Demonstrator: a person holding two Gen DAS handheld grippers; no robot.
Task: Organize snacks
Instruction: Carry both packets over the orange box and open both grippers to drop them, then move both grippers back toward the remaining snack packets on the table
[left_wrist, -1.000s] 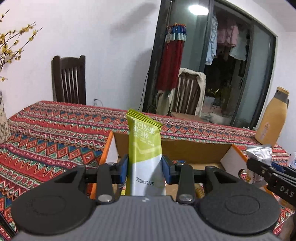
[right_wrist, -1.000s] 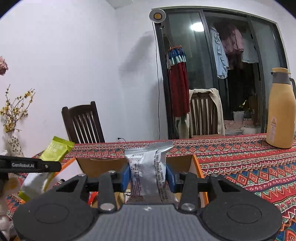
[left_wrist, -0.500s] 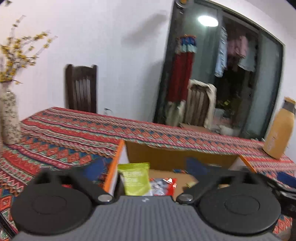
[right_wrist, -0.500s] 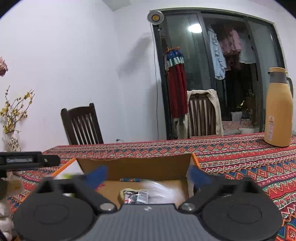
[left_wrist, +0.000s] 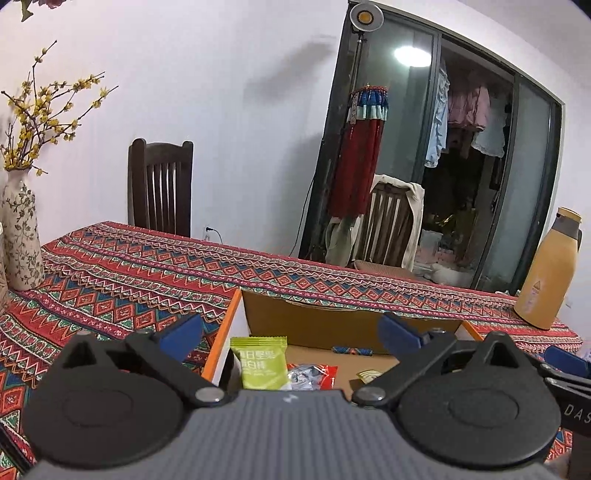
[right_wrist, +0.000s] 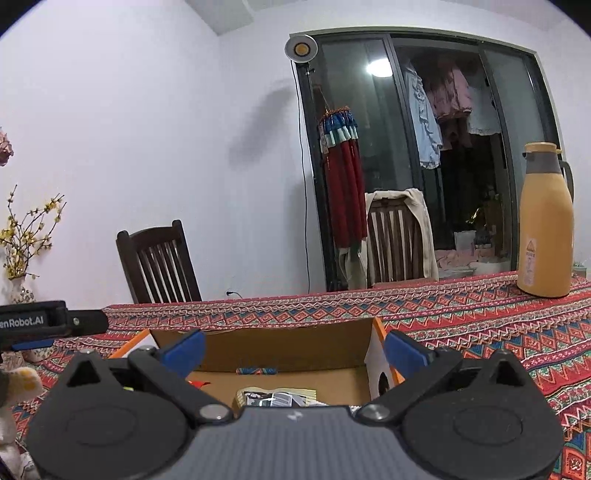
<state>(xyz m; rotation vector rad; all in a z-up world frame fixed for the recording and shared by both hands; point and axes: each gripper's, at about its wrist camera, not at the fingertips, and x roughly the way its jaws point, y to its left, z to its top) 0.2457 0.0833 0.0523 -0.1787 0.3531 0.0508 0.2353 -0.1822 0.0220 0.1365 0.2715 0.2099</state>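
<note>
An open cardboard box with orange edges sits on the patterned tablecloth, right in front of both grippers. My left gripper is open above the box's near left part, nothing between its blue pads. Below it a green snack packet leans inside the box beside a red-and-clear wrapper. My right gripper is open too, over the same box, with a silver printed packet lying inside just below it. A small dark blue bar lies at the box's far wall.
A tan thermos stands on the table at the right. A floral vase with yellow branches stands at the left edge. Two wooden chairs stand behind the table. The left gripper's body shows in the right wrist view.
Both grippers opened wide and let go. The green packet dropped from the left jaws into the box; the silver packet dropped from the right jaws into the box.
</note>
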